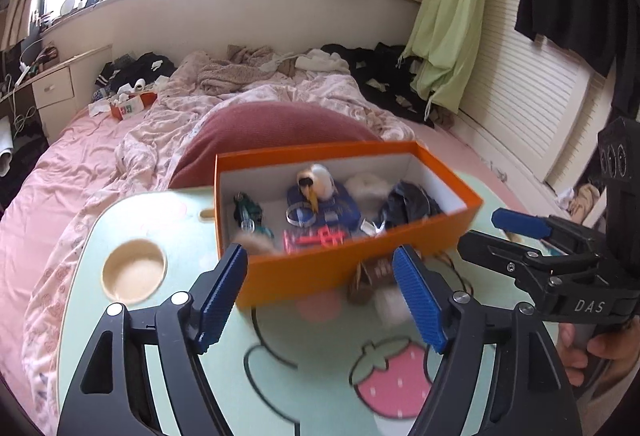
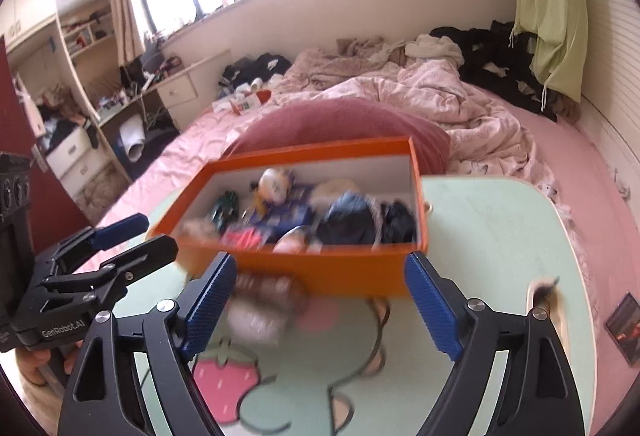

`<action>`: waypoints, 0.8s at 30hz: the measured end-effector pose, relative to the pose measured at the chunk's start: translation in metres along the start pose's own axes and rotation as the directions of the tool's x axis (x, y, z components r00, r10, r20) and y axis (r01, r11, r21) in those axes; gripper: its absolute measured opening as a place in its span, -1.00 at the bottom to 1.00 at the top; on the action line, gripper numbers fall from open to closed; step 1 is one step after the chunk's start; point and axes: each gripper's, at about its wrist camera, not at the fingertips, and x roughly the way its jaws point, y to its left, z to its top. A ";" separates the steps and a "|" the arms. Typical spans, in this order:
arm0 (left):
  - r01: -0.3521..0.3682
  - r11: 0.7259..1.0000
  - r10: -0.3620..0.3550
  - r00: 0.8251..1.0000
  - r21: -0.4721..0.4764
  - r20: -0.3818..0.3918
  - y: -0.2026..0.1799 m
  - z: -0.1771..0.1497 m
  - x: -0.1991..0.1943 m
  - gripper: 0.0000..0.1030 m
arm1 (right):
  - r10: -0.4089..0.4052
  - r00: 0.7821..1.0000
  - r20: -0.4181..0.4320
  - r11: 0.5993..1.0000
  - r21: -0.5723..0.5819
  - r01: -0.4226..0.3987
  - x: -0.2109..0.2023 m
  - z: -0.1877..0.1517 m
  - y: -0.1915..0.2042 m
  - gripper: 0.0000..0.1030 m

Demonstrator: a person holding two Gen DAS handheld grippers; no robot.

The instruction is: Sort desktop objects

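Your left tool (image 1: 322,298) and right tool (image 2: 320,306): both spread wide, nothing gripped. A blurred brown-and-white item (image 2: 262,302) lies on the surface (image 2: 500,236) between the pads, just in front of the orange box (image 1: 344,268). Box holds mixed small stuff, sits at the surface's far edge against the bed (image 1: 80,164).

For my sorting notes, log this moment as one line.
left gripper: open, empty | right gripper: open, empty | orange cardboard box: on mint-green lap table, holding small items | blurred brown-white item: outside box, on table
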 end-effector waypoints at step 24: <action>-0.101 0.994 0.108 0.967 0.040 -0.229 -0.012 -0.072 0.022 0.99 | -0.089 0.989 -0.121 0.996 0.005 0.091 0.011 -0.074 -0.002 0.99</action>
